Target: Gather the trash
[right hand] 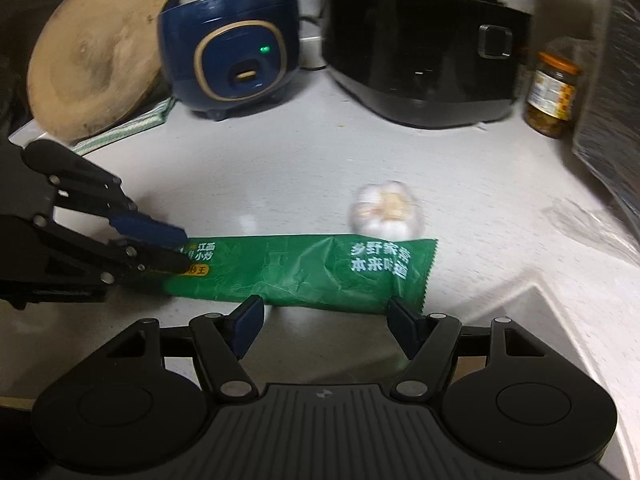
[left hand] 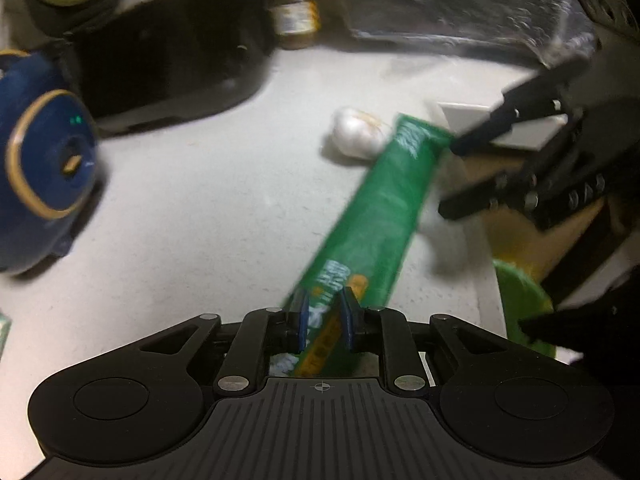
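Black linkage and blue pads of the right gripper (right hand: 326, 320) fill the foreground of its own view, jaws spread wide and grasping nothing; they straddle the near edge of the green wrapper (right hand: 304, 270) without touching it. That spacing suggests a hand-over or a second grip in preparation, though this is a judgement only.

Left gripper (left hand: 326, 312) has the printed end of the wrapper between its jaws. From its own camera a narrow gap shows either side of the film, and in the right wrist view the jaws lie over the same end. Whether the pads press the film or have let go cannot be told.

Position of the task item: the wrapper lies stretched flat across the pale surface (right hand: 280, 168), one end at the left gripper, the serrated end pointing toward the garlic bulb (right hand: 386, 210), which sits just behind it. The flat, extended lie appears to come from one end being restrained.

Background items stand well apart and play no part:
- blue rice cooker (right hand: 236, 44), indicator lit
- black cooker (right hand: 424, 52)
- jar (right hand: 552, 94)
- round wooden board (right hand: 96, 52), leaning upright.

A green container (left hand: 524, 304) sits low beside the surface edge, a likely receptacle.
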